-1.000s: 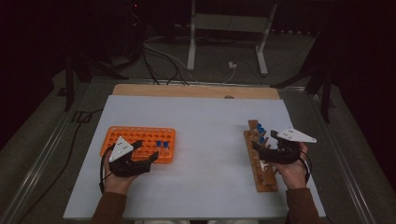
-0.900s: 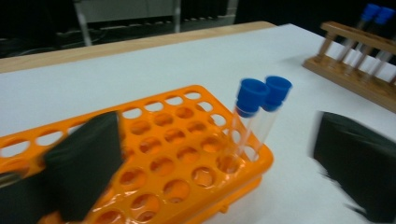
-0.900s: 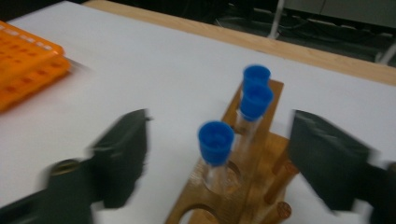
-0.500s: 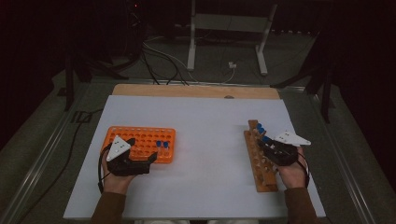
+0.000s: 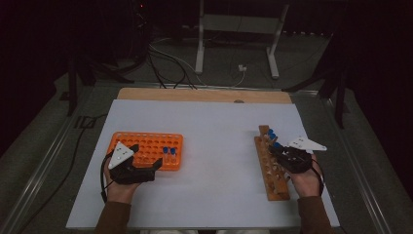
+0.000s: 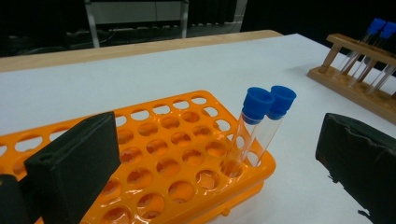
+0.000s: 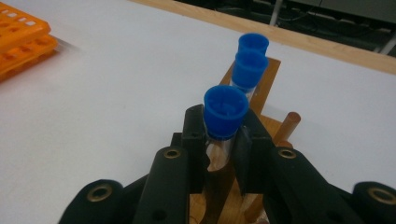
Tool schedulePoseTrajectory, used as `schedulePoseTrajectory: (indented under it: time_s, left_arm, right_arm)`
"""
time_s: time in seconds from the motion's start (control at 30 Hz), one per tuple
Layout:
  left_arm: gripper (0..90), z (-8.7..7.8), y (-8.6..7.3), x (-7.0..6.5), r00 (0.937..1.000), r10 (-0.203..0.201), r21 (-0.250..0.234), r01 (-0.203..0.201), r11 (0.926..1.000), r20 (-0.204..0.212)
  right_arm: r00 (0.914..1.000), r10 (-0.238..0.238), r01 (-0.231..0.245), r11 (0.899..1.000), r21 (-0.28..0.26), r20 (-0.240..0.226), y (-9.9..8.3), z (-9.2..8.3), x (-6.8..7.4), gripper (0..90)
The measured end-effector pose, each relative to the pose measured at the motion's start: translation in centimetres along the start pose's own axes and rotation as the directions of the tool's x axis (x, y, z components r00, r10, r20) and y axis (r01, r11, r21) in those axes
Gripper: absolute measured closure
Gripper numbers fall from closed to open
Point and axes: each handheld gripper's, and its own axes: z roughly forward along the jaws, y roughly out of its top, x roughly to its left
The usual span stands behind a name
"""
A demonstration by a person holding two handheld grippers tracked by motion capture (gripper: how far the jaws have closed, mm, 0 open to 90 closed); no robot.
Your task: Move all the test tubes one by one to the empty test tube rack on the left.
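An orange tube rack (image 5: 146, 144) (image 6: 154, 140) lies at the left of the white table, with two blue-capped tubes (image 5: 169, 152) (image 6: 257, 121) at its right end. My left gripper (image 5: 146, 155) (image 6: 215, 163) rests at the rack's near edge. It is open, its jaws have just been opening, and nothing is gripped. At the right lies a wooden rack (image 5: 272, 175) (image 7: 268, 74) holding blue-capped tubes (image 5: 271, 134) (image 7: 250, 60). My right gripper (image 5: 278, 148) (image 7: 223, 135) has just closed on one blue-capped tube (image 7: 225, 109) standing in that rack.
The wooden rack (image 6: 355, 88) also shows far right in the left gripper view. A bare wooden strip (image 5: 204, 95) runs along the table's far edge. Beyond it are cables and a metal stand (image 5: 236, 44) on the dark floor.
The right gripper has shifted slightly over the wooden rack. The left hand has kept its place by the orange rack.
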Motion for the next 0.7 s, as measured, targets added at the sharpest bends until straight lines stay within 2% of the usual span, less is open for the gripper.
schedulePoseTrajectory:
  time_s: [0.13, 0.23, 0.3, 0.4, 0.5, 0.6, 0.7]
  left_arm:
    - [0.5, 0.0, 0.1, -0.1, 1.0, -0.008, -0.003, 0.008, 1.0, 0.003]
    - [0.5, 0.0, 0.5, -0.1, 1.0, 0.001, -0.001, -0.001, 1.0, -0.002]
    - [0.5, -0.1, 0.6, -0.2, 0.9999, -0.014, -0.011, 0.014, 0.9998, 0.005]
    - [0.5, -0.1, 1.0, -0.5, 1.0, 0.007, -0.008, -0.007, 0.9999, 0.006]
    - [0.5, -0.3, 1.4, -0.8, 0.9998, -0.002, -0.023, 0.002, 0.9997, 0.019]
    - [0.6, -0.2, 1.9, -1.1, 0.9995, 0.025, -0.022, -0.025, 0.9995, 0.022]
    - [0.5, -0.2, 2.3, -1.4, 0.9993, 0.017, -0.029, -0.016, 0.9995, 0.033]
  right_arm:
    - [0.9999, 0.011, -0.011, 1.0, -0.001, 0.002, 0.6, -0.4, 0.0, 76.9]
    - [1.0, 0.003, -0.003, 1.0, -0.011, 0.002, 1.3, -0.8, 0.0, 76.9]
    - [0.9999, 0.016, -0.016, 1.0, -0.014, -0.005, 1.7, -1.2, -0.2, 76.9]
    - [0.9999, -0.002, 0.001, 1.0, -0.029, -0.01, 2.5, -2.1, -0.1, 76.9]
    - [0.9998, 0.01, -0.011, 0.999, -0.042, -0.018, 3.5, -2.9, -0.4, 76.9]
    - [0.9996, -0.023, 0.022, 0.999, -0.045, -0.017, 4.3, -3.8, -0.3, 76.9]
    - [0.9997, -0.012, 0.011, 0.999, -0.047, -0.021, 5.0, -4.3, -0.4, 76.9]
